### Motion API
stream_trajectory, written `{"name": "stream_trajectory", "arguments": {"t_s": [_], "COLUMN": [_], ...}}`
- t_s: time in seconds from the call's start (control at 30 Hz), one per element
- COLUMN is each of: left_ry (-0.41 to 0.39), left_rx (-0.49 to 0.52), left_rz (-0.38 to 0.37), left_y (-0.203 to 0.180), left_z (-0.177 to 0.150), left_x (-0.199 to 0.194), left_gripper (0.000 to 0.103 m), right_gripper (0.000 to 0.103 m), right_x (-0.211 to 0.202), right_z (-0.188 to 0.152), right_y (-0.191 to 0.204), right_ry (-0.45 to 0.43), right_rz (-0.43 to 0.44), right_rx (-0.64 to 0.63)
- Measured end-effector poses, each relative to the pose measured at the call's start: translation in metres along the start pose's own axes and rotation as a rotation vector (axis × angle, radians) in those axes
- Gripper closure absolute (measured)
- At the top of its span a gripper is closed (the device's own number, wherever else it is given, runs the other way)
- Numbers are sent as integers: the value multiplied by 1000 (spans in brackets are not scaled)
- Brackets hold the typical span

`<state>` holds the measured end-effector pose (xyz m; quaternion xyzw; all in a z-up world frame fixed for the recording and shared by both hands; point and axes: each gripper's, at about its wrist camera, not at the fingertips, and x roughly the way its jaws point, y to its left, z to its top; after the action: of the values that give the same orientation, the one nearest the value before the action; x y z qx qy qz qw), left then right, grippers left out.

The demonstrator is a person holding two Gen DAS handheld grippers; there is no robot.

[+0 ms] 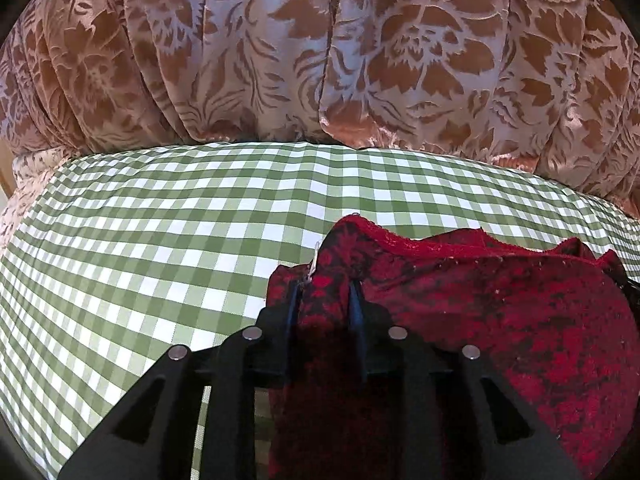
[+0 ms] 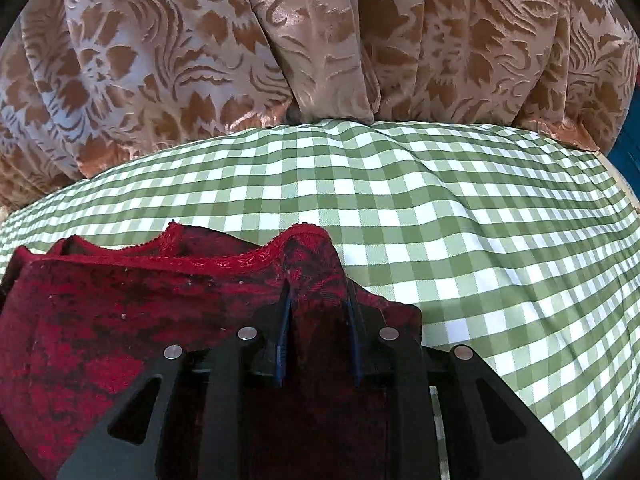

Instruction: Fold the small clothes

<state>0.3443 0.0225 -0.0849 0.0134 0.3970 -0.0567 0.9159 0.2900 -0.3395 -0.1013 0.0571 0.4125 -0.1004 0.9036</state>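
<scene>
A small red and black patterned garment [image 1: 500, 312] with a red lace edge is held up over a green and white checked cloth [image 1: 160, 240]. My left gripper [image 1: 325, 292] is shut on the garment's left corner, with fabric bunched between its fingers. In the right wrist view the same garment [image 2: 120, 312] stretches to the left, and my right gripper [image 2: 318, 300] is shut on its right corner. The garment hangs down between the two grippers and hides the cloth beneath it.
A brown and silver floral curtain [image 1: 320, 52] hangs in folds along the far edge of the checked cloth, and it also shows in the right wrist view [image 2: 320, 40]. A blue object [image 2: 628, 148] shows at the far right. Checked cloth [image 2: 480, 220] spreads ahead.
</scene>
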Motion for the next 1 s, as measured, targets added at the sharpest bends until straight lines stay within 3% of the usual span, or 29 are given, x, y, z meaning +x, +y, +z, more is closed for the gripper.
{"name": "stream_trajectory", "arguments": {"t_s": [0.07, 0.1, 0.17, 0.2, 0.27, 0.47, 0.67, 0.73, 0.77, 0.8, 0.87, 1.0], "left_ry": [3, -3, -4, 2, 6, 58, 99, 98, 99, 113, 128, 103], "left_rx": [-41, -73, -144, -178, -225, -347, -340, -306, -293, -287, -297, -282], "left_rz": [30, 10, -62, -87, -139, -319, -436, -429, -425, -439, -456, -435], "left_y": [8, 15, 31, 41, 57, 86, 71, 63, 61, 58, 57, 57], "left_z": [2, 3, -4, -11, -30, -92, -142, -146, -148, -148, -148, -147], "left_x": [-9, -14, -27, -34, -49, -86, -102, -105, -107, -104, -102, -118], "left_gripper": [34, 31, 26, 25, 24, 25, 26, 31, 43, 49, 71, 84], "right_gripper": [75, 73, 56, 52, 34, 32, 31, 31, 31, 31, 49, 69], "right_x": [-2, -6, -21, -33, -51, -84, -110, -115, -115, -115, -111, -120], "right_z": [3, 4, 5, 2, -7, -71, -141, -156, -159, -162, -162, -160], "right_y": [-2, -5, -12, -19, -32, -81, -94, -89, -87, -82, -76, -74], "right_ry": [29, 33, 15, -5, -21, 50, 100, 92, 83, 75, 70, 67], "right_rz": [29, 46, 85, 112, 153, 297, 415, 439, 439, 426, 406, 364], "right_rx": [3, 13, 40, 54, 81, 168, 232, 242, 239, 228, 219, 191]}}
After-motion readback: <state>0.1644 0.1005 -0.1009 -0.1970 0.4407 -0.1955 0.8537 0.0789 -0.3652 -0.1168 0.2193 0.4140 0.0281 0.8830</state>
